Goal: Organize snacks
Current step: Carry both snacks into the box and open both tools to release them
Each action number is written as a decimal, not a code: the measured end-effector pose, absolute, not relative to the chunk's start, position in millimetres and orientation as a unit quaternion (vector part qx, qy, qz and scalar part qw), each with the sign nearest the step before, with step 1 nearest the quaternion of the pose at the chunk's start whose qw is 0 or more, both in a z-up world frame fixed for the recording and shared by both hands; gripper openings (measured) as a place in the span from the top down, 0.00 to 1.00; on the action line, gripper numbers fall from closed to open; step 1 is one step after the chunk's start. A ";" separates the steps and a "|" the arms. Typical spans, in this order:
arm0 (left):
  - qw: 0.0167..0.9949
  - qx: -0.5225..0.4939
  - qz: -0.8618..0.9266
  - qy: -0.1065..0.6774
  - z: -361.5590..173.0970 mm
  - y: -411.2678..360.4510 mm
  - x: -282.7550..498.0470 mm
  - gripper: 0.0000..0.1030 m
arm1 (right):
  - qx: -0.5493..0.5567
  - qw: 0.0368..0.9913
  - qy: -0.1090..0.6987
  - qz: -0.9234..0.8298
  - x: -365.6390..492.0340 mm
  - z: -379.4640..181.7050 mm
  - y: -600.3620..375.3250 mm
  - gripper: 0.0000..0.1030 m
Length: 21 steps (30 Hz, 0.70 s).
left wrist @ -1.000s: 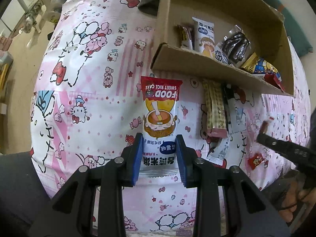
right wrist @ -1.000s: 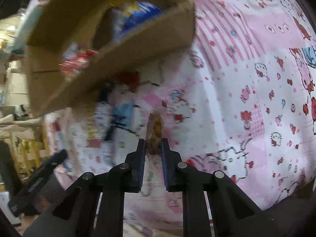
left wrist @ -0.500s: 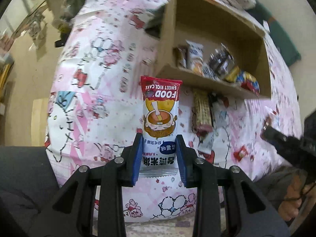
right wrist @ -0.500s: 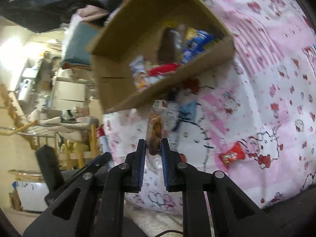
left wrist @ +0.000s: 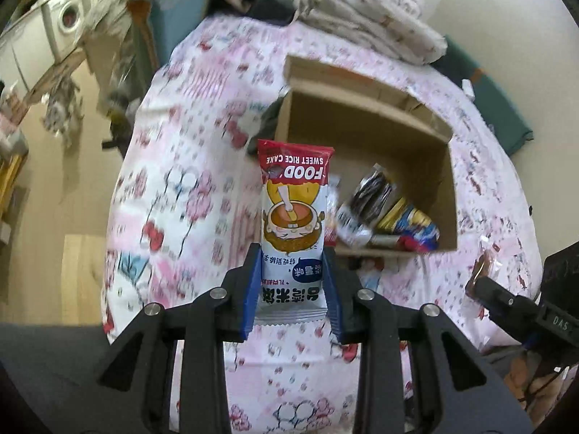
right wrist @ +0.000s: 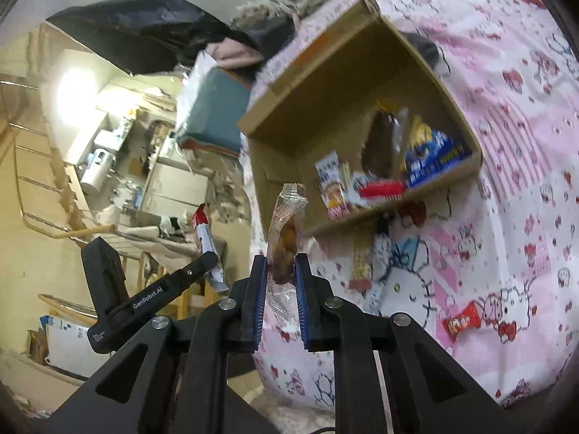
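My left gripper (left wrist: 291, 282) is shut on a sweet rice cake packet (left wrist: 293, 217), red on top and white below, held in the air above the bed. Beyond it lies an open cardboard box (left wrist: 365, 115) with several snacks (left wrist: 376, 199) inside. My right gripper (right wrist: 280, 282) is shut on a clear-wrapped brown snack (right wrist: 286, 231), also held up in front of the cardboard box (right wrist: 315, 72). The right gripper (left wrist: 481, 284) shows at the right edge of the left wrist view, and the left gripper (right wrist: 211, 262) with its packet at the left of the right wrist view.
A pink cartoon-print bedspread (right wrist: 506, 144) covers the bed. Loose snacks lie on it below the box: a long bar (right wrist: 362, 256) and a small red packet (right wrist: 461, 322). Folded bedding (left wrist: 365, 21) is piled behind the box. The floor and a washing machine (left wrist: 68, 21) lie to the left.
Both grippers have risen with their snacks held fast. The box now appears lower and farther off, and more of the room shows around the bed.
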<state>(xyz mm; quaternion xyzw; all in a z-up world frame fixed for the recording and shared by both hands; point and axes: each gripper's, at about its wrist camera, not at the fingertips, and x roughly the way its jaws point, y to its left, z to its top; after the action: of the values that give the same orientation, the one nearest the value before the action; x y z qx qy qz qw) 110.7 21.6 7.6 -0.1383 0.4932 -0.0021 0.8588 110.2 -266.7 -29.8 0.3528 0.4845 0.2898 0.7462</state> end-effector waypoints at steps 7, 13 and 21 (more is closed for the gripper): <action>0.872 -0.120 -0.018 0.474 23.6 8.0 140.3 0.73 | 0.346 0.773 0.464 0.260 136.1 -22.8 -277.4 0.84; 0.874 -0.103 -0.025 0.474 18.9 -0.9 161.8 0.73 | 0.342 0.774 0.473 0.247 160.3 -29.2 -278.6 0.84; 0.871 -0.084 -0.020 0.484 0.2 -6.3 185.5 0.73 | 0.321 0.781 0.478 0.242 187.0 -30.8 -272.5 0.84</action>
<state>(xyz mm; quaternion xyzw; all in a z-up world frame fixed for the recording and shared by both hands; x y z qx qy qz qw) 185.5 -6.3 0.2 -0.0839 0.4843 -0.0202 0.8706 187.0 -272.5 -30.8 0.3208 0.4779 0.2424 0.7810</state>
